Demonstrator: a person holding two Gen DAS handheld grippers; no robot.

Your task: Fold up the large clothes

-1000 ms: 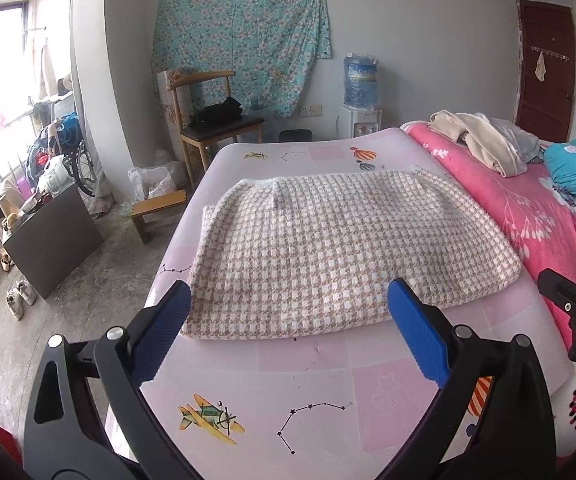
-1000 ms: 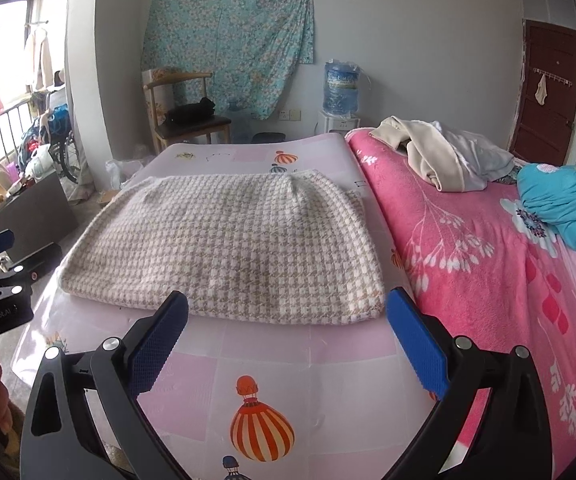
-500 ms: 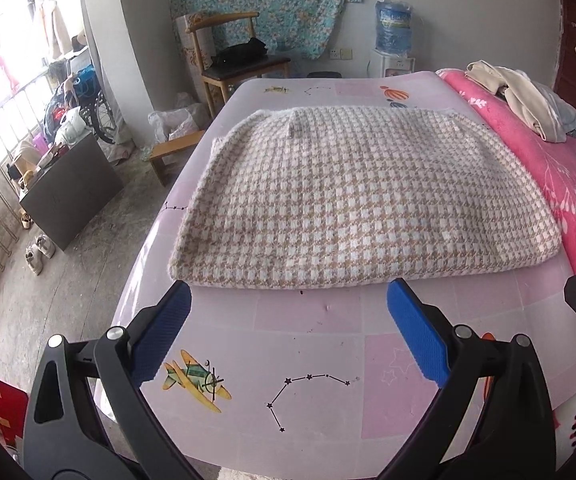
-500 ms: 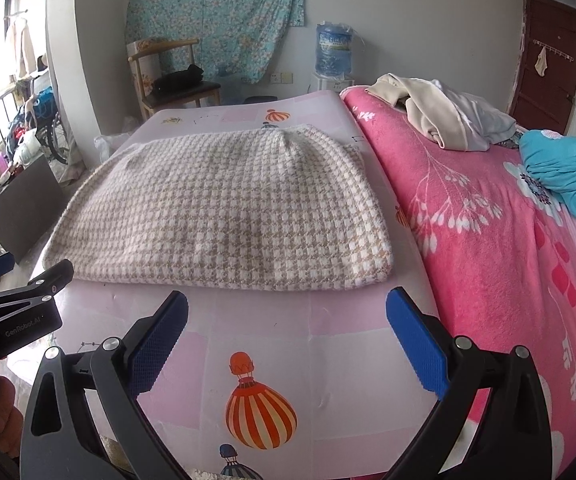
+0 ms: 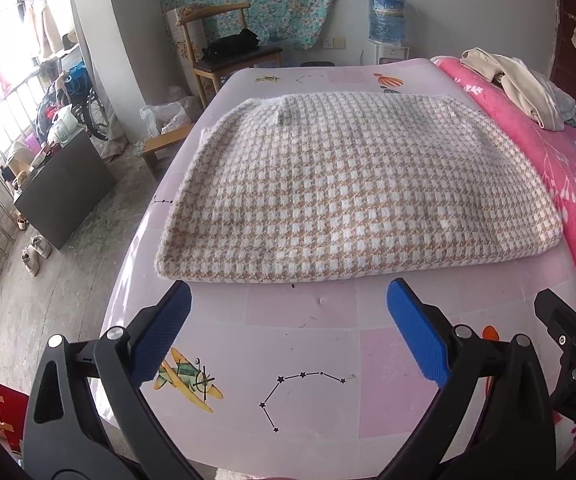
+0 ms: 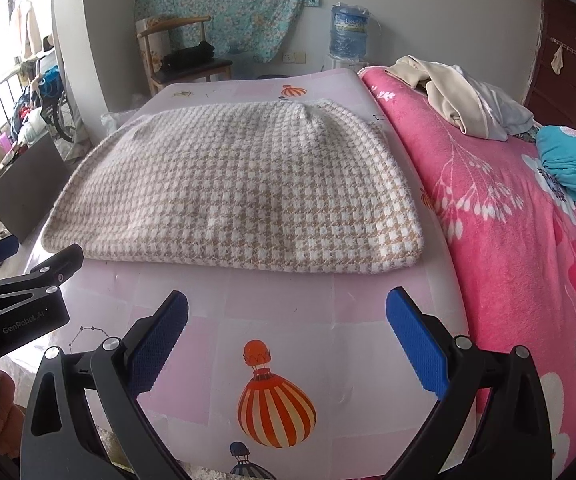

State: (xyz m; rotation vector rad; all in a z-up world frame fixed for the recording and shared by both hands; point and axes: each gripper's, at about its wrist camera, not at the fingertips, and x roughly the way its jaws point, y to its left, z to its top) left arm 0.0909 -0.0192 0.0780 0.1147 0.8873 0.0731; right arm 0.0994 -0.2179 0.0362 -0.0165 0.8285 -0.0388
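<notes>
The checked sweater (image 5: 352, 192) is laid flat on the pink mat (image 5: 308, 344), just ahead of the left gripper (image 5: 288, 332) and right gripper (image 6: 288, 336), both spread and empty. It is judged soft, thick, probably floppy; its near corners are best pinched.

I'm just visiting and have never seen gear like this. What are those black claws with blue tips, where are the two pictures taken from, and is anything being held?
No robot here: a person holds a two-finger clamp in each hand, each with a wide-angle camera looking along its fingers. One picture is from the left gripper, the other from the right gripper. The blue parts are the finger pads. Both grippers are open and hold nothing. Ahead, on the pink sheet printed with balloons and planes, lies a folded checked garment, beige and white. To its right is a bright pink blanket with loose cream clothes on it.
</notes>
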